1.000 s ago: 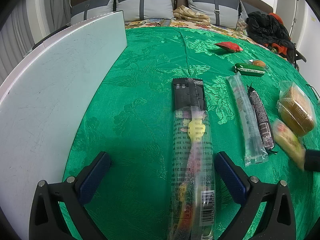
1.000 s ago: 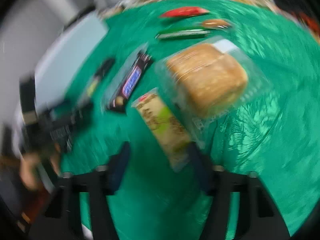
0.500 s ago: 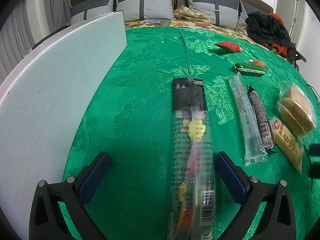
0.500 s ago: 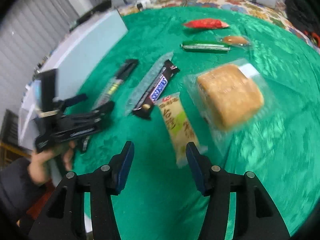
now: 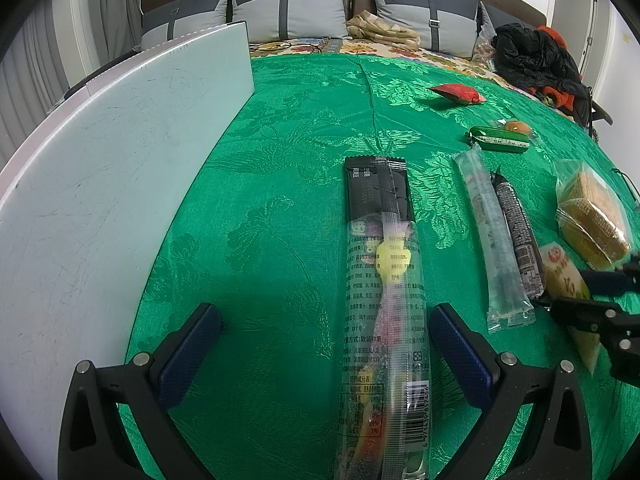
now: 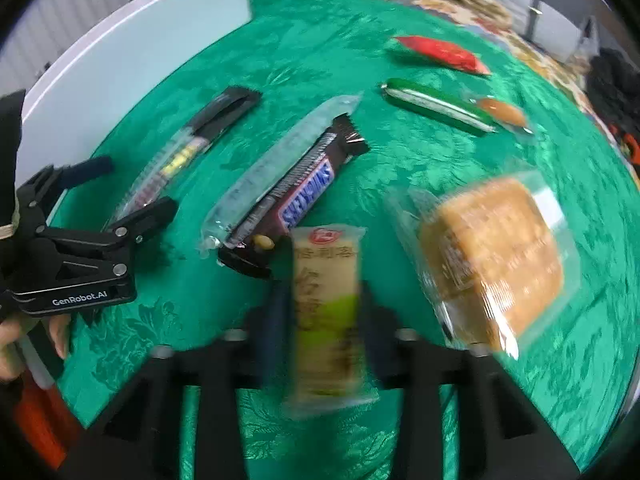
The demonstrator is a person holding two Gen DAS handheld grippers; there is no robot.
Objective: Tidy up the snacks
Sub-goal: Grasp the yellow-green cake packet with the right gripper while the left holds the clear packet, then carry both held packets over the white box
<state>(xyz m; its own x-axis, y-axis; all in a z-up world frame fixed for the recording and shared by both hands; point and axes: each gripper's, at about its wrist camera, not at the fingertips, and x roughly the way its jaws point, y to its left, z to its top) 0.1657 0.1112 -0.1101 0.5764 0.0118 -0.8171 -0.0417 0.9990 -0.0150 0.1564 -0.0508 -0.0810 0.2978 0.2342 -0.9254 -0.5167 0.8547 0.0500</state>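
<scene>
Snacks lie in a row on the green tablecloth (image 5: 280,184). My left gripper (image 5: 324,344) is open, its fingers on either side of a long clear candy pack (image 5: 380,320) that overlaps a black wrapper (image 5: 376,188). My right gripper (image 6: 324,316) has its fingers close against a yellow-green biscuit pack (image 6: 326,304); the view is blurred. It also shows in the left wrist view (image 5: 592,296). A Snickers bar (image 6: 300,196) and a clear stick pack (image 6: 276,168) lie just left of the biscuit pack.
A wrapped cake (image 6: 496,256) lies right of the biscuit pack. A green sausage (image 6: 436,106), a small orange snack (image 6: 502,112) and a red packet (image 6: 440,54) lie farther back. A white board (image 5: 100,184) borders the cloth on the left.
My right gripper has moved forward over the biscuit pack and its fingers have closed in around it. My left gripper has not moved.
</scene>
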